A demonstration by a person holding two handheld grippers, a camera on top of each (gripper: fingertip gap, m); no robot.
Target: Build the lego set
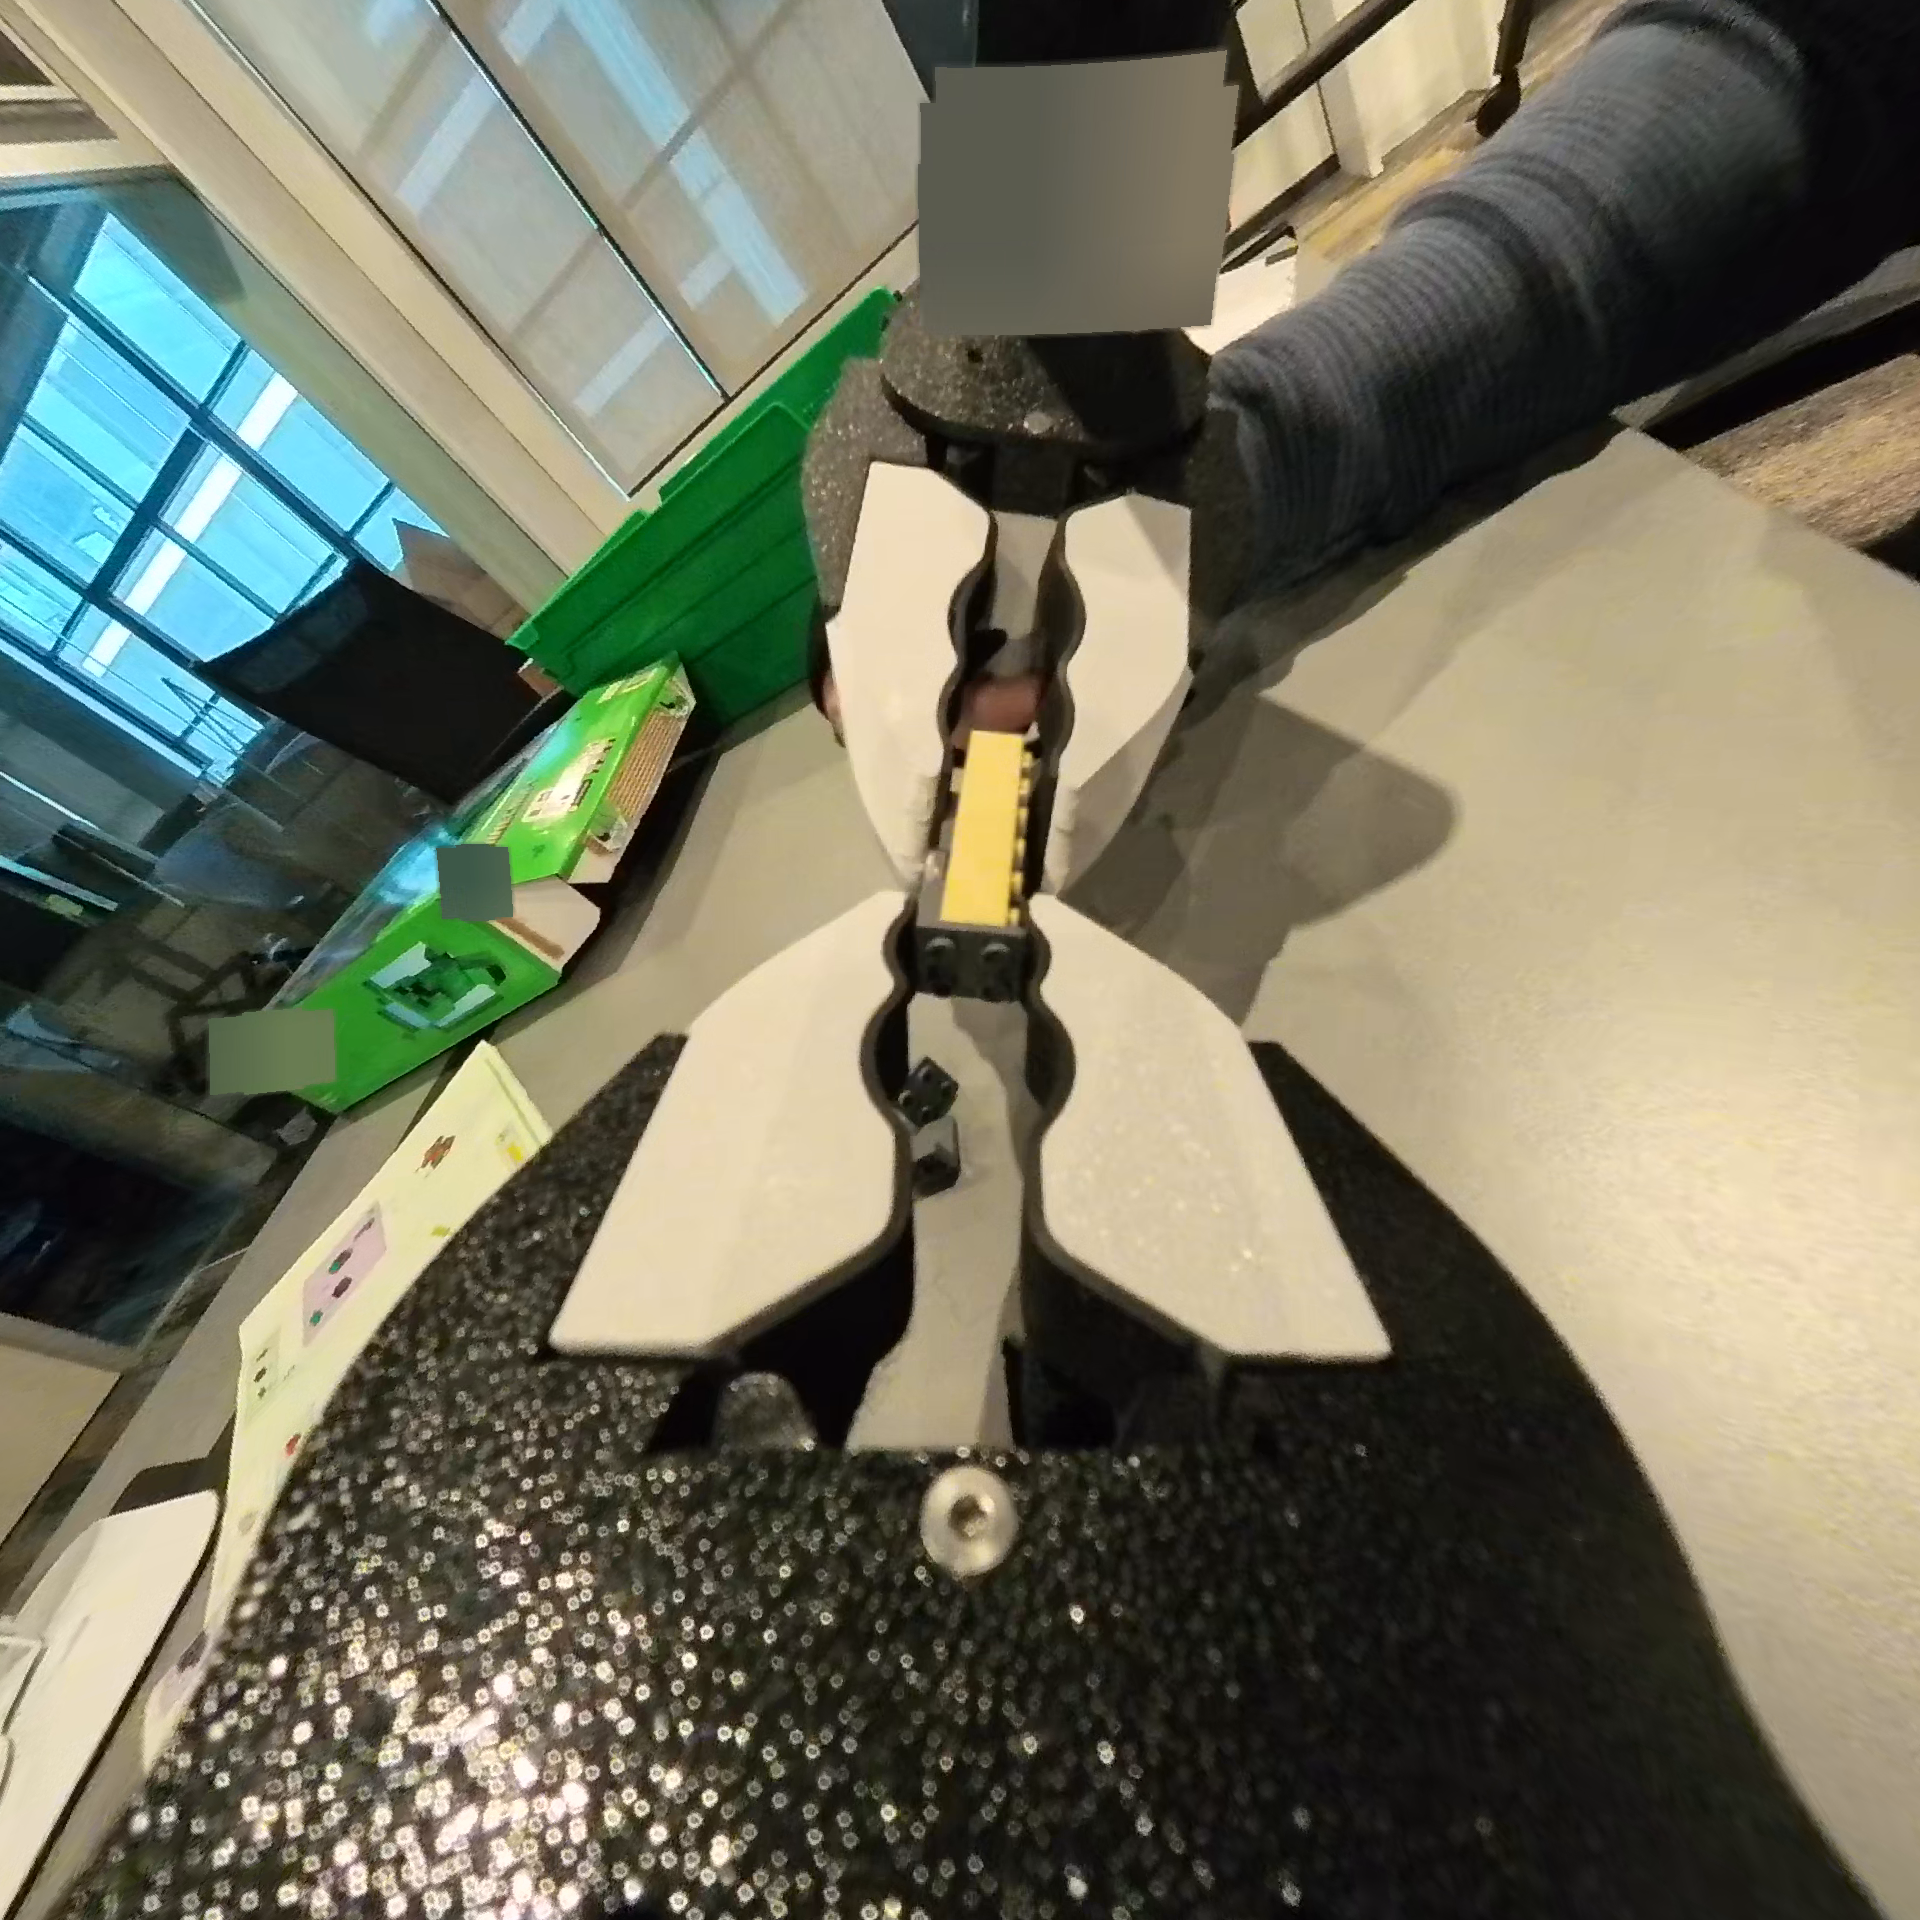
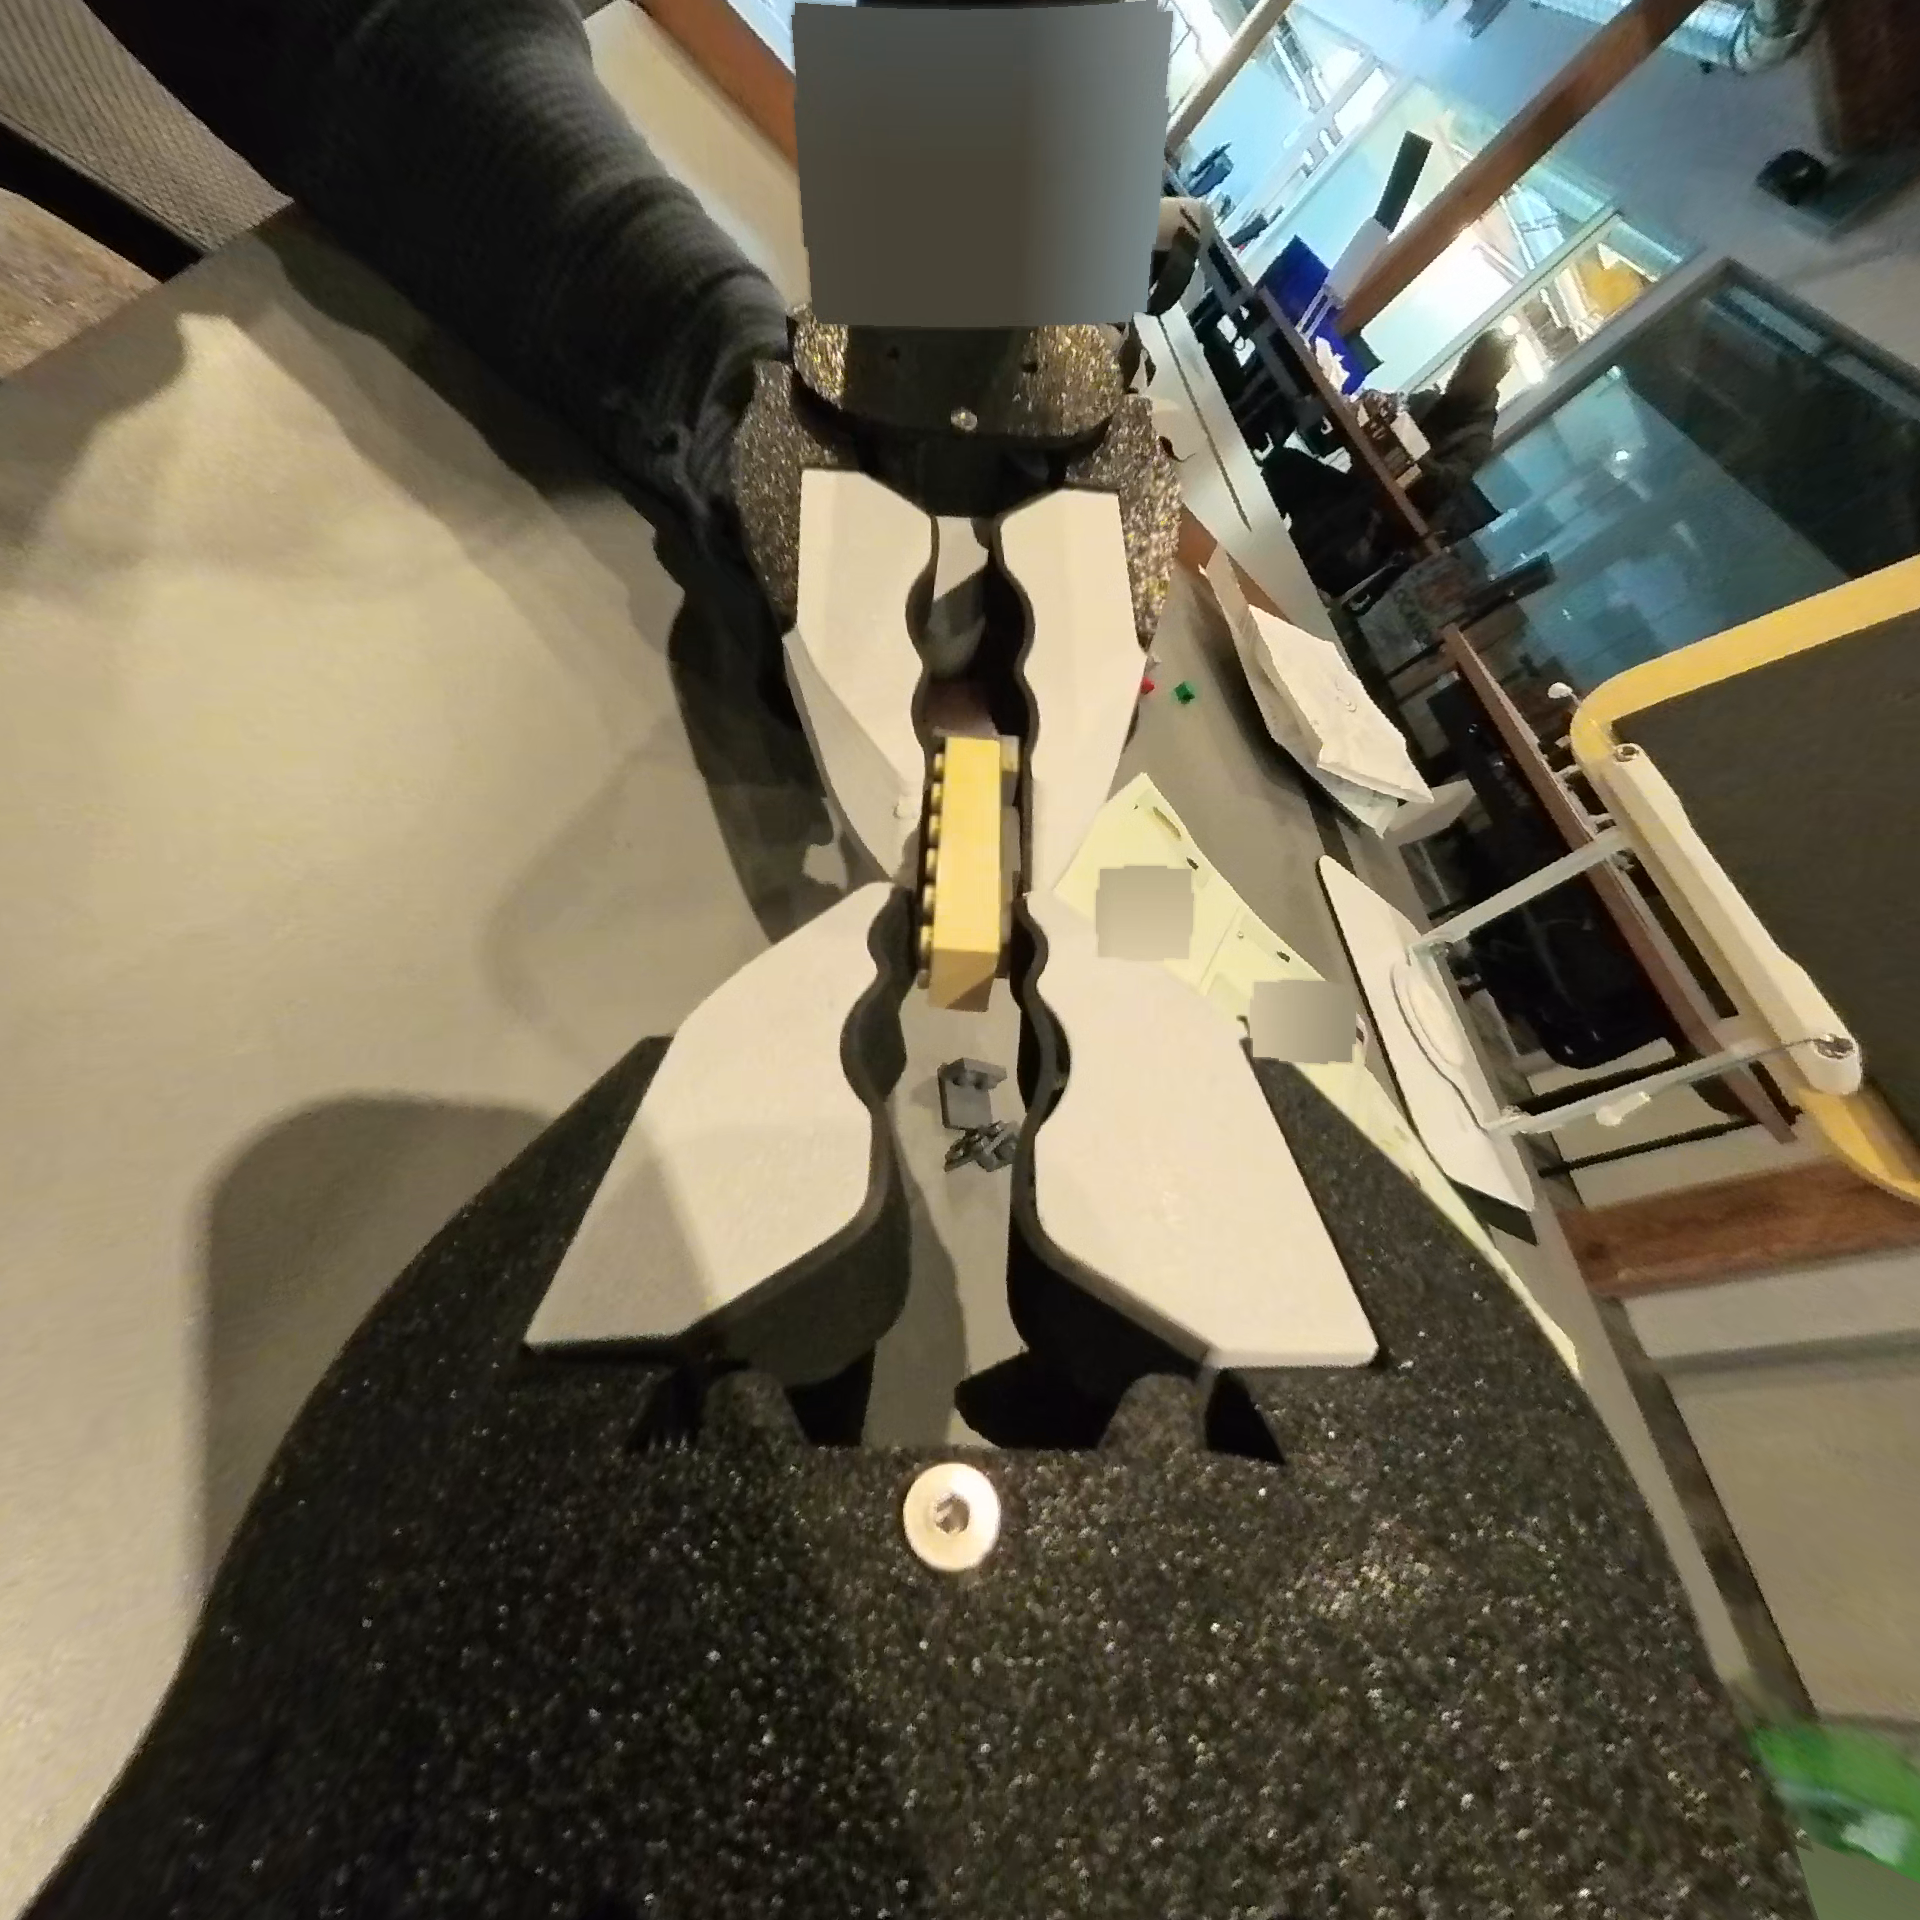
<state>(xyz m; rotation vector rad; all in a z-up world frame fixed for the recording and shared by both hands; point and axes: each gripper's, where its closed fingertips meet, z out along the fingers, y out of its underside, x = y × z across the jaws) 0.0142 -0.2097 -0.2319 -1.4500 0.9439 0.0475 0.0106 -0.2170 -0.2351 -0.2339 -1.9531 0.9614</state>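
My left gripper [image 1: 971,925] is shut on a small black studded brick [image 1: 971,961] at its fingertips. My right gripper [image 2: 961,920] faces it tip to tip and is shut on a long tan brick [image 2: 964,883], studs to the side. The tan brick [image 1: 987,821] meets the black brick end to end, between the right gripper's [image 1: 987,878] fingers. Both are held in the air above the grey table [image 1: 1558,831]. The left gripper [image 2: 961,873] closes around the tan brick's far end. The black brick is hidden in the right wrist view.
Small dark pieces [image 1: 930,1122] [image 2: 971,1112] lie on the table under the grippers. An instruction booklet [image 1: 384,1247] [image 2: 1174,914], a green set box [image 1: 436,935] and green bins [image 1: 707,582] sit along one side. Loose papers [image 2: 1320,717] and red and green bits [image 2: 1181,691] lie farther off. Both grippers' tips are close together, under 4 cm apart.
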